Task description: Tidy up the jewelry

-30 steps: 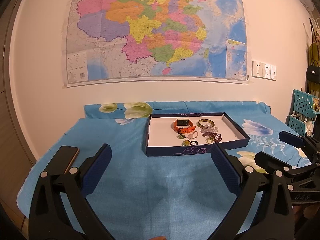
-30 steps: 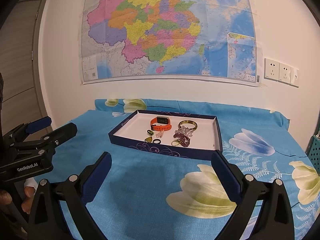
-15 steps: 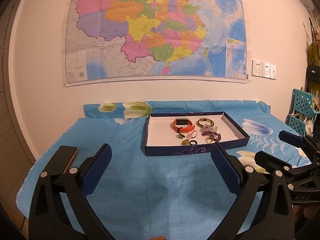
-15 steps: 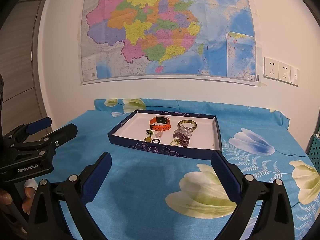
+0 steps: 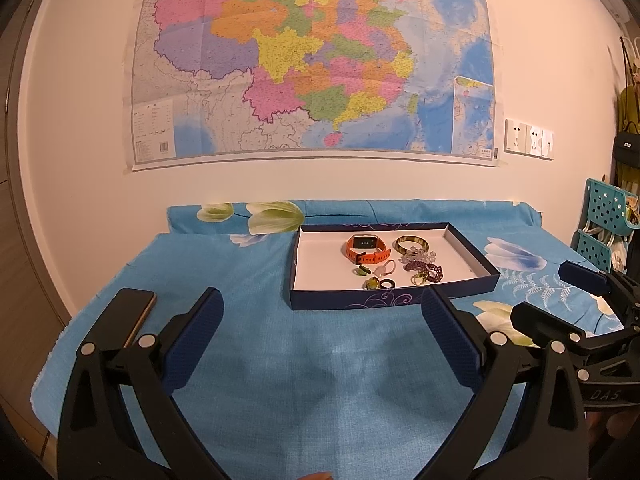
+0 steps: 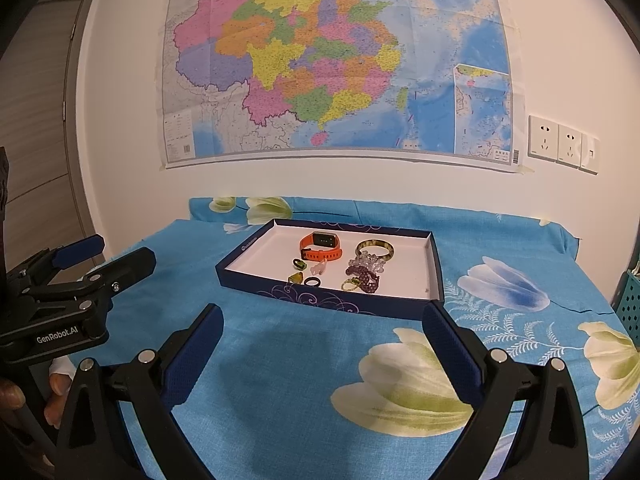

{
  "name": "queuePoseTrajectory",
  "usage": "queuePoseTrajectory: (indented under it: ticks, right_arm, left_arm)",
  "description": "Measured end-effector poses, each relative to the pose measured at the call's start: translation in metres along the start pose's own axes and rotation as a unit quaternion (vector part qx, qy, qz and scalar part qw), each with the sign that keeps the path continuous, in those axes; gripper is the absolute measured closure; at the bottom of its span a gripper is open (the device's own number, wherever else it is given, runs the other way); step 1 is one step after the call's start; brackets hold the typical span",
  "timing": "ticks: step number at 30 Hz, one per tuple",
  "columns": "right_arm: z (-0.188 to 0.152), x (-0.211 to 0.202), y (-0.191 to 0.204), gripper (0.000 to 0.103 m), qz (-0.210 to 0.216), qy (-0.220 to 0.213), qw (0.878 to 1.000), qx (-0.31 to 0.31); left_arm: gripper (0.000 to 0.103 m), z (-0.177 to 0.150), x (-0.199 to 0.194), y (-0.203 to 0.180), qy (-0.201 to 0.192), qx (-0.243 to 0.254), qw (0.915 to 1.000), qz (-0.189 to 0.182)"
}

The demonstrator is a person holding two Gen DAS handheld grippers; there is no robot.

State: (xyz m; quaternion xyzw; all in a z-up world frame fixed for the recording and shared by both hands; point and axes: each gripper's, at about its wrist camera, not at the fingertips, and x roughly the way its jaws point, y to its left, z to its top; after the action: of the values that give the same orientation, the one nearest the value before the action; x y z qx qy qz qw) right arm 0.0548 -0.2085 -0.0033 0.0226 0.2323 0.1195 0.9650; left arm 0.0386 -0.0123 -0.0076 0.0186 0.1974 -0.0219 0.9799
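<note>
A shallow dark-blue box (image 5: 394, 300) (image 6: 332, 300) with a white floor lies on the blue flowered cloth. In it are an orange watch (image 5: 366, 249) (image 6: 321, 246), a greenish bangle (image 5: 412, 245) (image 6: 376, 249), a purple bead bracelet (image 5: 426, 270) (image 6: 364, 276), clear beads, a black ring (image 5: 387, 284) (image 6: 312, 281) and small green pieces. My left gripper (image 5: 320, 304) hovers open in front of the box, nothing between its fingers. My right gripper (image 6: 320, 320) is open too, just short of the box's near wall.
A dark phone (image 5: 134, 314) lies on the cloth at the left. The table backs onto a wall with a large map (image 5: 312, 60). Teal baskets (image 5: 606, 220) stand at the right. A hand (image 6: 16, 396) holds the left gripper's handle.
Both views have shifted only slightly; the box and jewelry sit where they were and both grippers stay open.
</note>
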Motion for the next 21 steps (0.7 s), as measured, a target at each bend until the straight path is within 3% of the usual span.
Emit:
queuePoseTrajectory:
  ticks: [21]
  right_arm:
    - [-0.0002,0.0005,-0.0015,0.007,0.000,0.002,1.000,0.001]
  left_arm:
    - [0.006,-0.0043,-0.0004,-0.0017,0.002,-0.001,1.0000,0.000]
